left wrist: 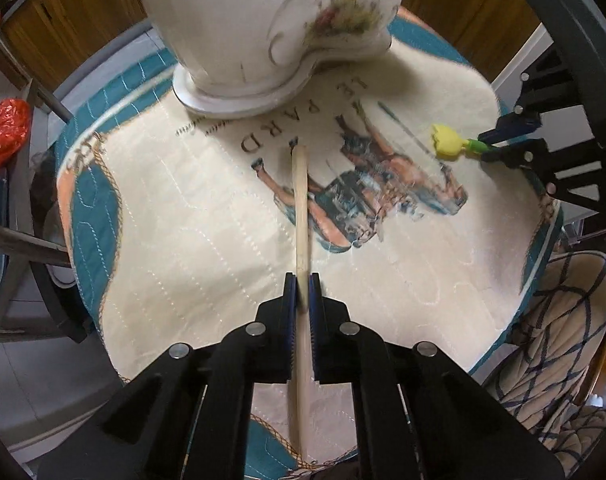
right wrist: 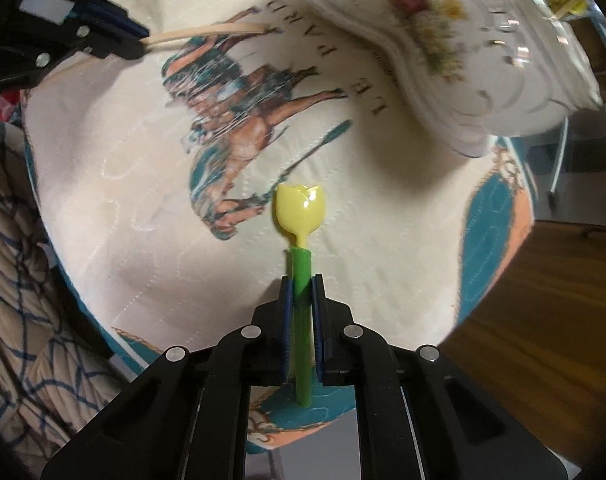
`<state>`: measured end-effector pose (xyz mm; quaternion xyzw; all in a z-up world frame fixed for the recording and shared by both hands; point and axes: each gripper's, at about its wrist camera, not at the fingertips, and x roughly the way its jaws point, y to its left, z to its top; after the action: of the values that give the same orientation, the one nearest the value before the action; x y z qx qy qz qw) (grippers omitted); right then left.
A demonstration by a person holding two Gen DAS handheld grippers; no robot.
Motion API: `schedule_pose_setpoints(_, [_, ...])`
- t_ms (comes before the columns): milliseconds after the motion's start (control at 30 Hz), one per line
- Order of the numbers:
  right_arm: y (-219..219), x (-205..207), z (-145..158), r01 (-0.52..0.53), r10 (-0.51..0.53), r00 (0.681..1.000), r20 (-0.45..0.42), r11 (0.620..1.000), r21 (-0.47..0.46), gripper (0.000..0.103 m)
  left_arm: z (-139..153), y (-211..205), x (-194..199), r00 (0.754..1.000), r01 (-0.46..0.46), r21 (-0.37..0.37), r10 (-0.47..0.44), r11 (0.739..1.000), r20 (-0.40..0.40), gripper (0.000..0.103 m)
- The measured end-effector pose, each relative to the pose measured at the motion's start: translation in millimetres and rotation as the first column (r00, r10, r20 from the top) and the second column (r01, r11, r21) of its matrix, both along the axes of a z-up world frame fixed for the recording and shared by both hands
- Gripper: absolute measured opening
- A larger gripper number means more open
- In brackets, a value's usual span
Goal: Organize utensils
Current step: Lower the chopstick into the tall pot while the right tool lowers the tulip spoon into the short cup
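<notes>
My left gripper (left wrist: 302,288) is clamped on a pale wooden stick (left wrist: 301,204), which runs forward between the pads and points toward the white floral jar (left wrist: 263,28) at the far side of the cloth (left wrist: 191,216). My right gripper (right wrist: 302,292) pinches the green handle of a tulip spoon (right wrist: 300,208), its yellow head held out above the cloth's horse print. Both utensils are in my grip over the cloth, well apart from each other.

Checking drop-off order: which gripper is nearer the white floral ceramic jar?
Left, probably. Left gripper, holding a wooden stick, points at the jar; right gripper, holding a yellow-green tulip spoon, sits farther off.
</notes>
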<state>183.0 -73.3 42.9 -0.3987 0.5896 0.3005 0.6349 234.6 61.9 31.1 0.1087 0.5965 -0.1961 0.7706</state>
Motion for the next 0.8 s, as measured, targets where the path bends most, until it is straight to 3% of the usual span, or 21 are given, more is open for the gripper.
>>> schedule_pose_setpoints(167, [-15.9,3.4,33.9,0.046,-0.059,0.997,0.055,0.978,0.206,0.010,38.3,9.6,-11.6,0.990,-0.009,-0.114,0.025,0.993,0.138,0.006])
schedule_pose_setpoints(300, [-37.3,1.0,64.0,0.079,-0.126,0.988,0.089,0.910,0.406,0.010,69.0,19.4,-27.1,0.960,-0.015,-0.198,0.069,0.980,0.273,0.006])
schedule_pose_setpoints(433, [-44.9,3.0,77.7,0.103,-0.188,0.976,0.108,0.841,0.531,0.010,88.5,25.2,-34.0,0.918,-0.049,-0.267,0.149,0.962,0.367,0.006])
schedule_pose_setpoints(533, [-57.0,6.9,89.3,0.126,-0.253,0.960,0.117,0.770,0.625,0.010,104.4,25.9,-40.8,0.875,-0.051,-0.343,0.208,0.938,0.437,0.006])
schedule_pose_setpoints(733, [-81.3,12.7,121.5,0.125,-0.405,0.902,0.148,0.574,0.809,0.010,128.2,22.3,-40.1,0.768,-0.064,-0.420,0.313,0.905,0.559,0.006])
schedule_pose_setpoints(800, [-85.5,17.2,127.0,0.125,-0.448,0.883,0.139,0.509,0.852,0.010,131.8,18.7,-36.4,0.749,-0.066,-0.437,0.334,0.897,0.573,0.006])
